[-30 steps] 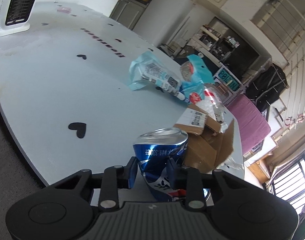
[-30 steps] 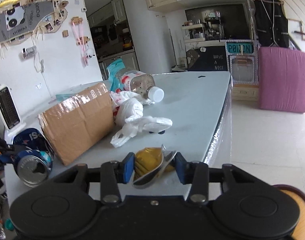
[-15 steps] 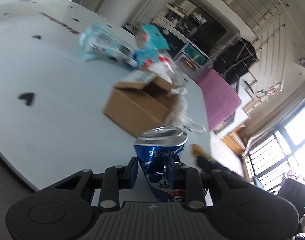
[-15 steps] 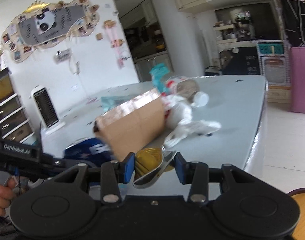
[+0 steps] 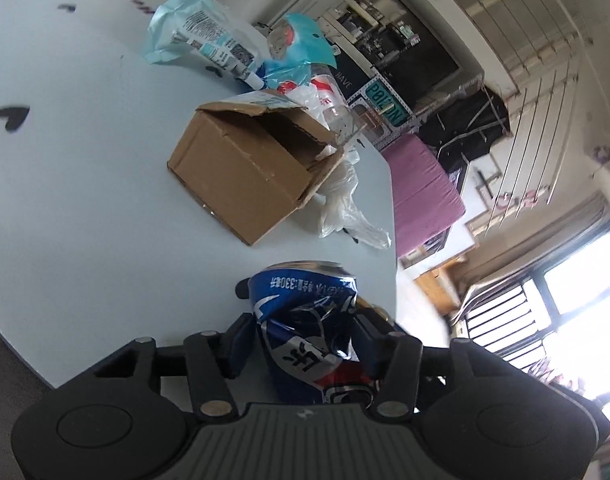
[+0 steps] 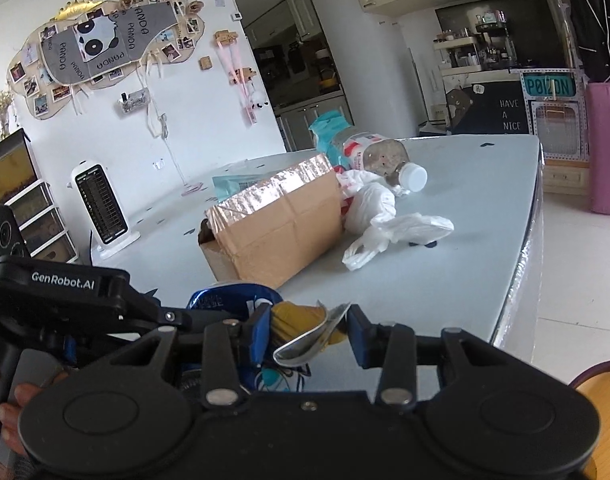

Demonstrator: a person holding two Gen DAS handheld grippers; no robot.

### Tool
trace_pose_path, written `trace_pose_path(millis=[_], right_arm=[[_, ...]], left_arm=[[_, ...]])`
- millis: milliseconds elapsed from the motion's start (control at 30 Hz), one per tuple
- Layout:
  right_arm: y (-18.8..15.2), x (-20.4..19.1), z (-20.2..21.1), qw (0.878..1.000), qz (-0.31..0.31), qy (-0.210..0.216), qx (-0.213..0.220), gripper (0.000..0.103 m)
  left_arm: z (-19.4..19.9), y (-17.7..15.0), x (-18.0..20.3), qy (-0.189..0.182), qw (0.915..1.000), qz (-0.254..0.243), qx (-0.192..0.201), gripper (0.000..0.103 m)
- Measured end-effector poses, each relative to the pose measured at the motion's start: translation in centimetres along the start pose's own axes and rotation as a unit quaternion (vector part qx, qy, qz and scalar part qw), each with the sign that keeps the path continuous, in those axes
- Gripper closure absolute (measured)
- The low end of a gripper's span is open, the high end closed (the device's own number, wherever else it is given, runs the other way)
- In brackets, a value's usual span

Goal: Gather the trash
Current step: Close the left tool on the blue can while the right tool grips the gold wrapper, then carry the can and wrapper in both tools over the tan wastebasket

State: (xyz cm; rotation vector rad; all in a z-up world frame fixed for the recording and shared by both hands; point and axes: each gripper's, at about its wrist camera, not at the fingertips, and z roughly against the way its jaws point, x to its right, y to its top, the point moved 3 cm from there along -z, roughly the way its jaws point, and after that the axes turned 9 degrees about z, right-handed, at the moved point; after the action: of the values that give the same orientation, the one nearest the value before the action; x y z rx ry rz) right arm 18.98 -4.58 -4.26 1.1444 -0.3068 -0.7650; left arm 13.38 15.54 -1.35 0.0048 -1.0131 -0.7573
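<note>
Loosening just now, left gripper (image 5: 301, 340) jaws opened w/ the dented blue can (image 5: 311, 320) between them, bottom centre of left view; pads look clear, so can may drop or roll. Right gripper (image 6: 309, 338) clamps a crumpled yellow wrapper (image 6: 301, 322), bottom centre; thin foil could slip.

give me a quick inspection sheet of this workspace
surface: pale table with black heart marks
job's things: crushed blue can; yellow wrapper
clutter: open cardboard box, white plastic bag, plastic bottle, teal packets
grippers: left gripper has just been opening, can between the jaws with gaps at the pads; right gripper shut on the yellow wrapper
cables: nothing seen
surroundings: white heater, panda photo board, pink mattress
</note>
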Motion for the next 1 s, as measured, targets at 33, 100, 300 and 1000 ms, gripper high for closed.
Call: trace_pose_path(millis=[33,100,300,1000], right_arm=[[0.0,0.1,0.0,1.000,-0.004,0.000,0.000,0.062],[-0.1,0.4,0.0,1.000,-0.013,0.002,0.000,0.062],[-0.5,1.5,-0.1,0.999,-0.045,0.004,0.003,0.062],[-1.0,1.3,-0.1,0.999,-0.022,0.037,-0.017,0.062]], left_arm=[[0.0,0.0,-0.2,-0.009,0.9998,0.017,0.000,0.049],[-0.3,0.1,-0.8,-0.033,0.9978,0.057,-0.007,0.048],[-1.1,0.0,-1.5,-0.096,0.9893,0.109,-0.016,0.048],[-2.1,0.0,1.3,-0.021,0.9987,0.043,-0.020,0.055]])
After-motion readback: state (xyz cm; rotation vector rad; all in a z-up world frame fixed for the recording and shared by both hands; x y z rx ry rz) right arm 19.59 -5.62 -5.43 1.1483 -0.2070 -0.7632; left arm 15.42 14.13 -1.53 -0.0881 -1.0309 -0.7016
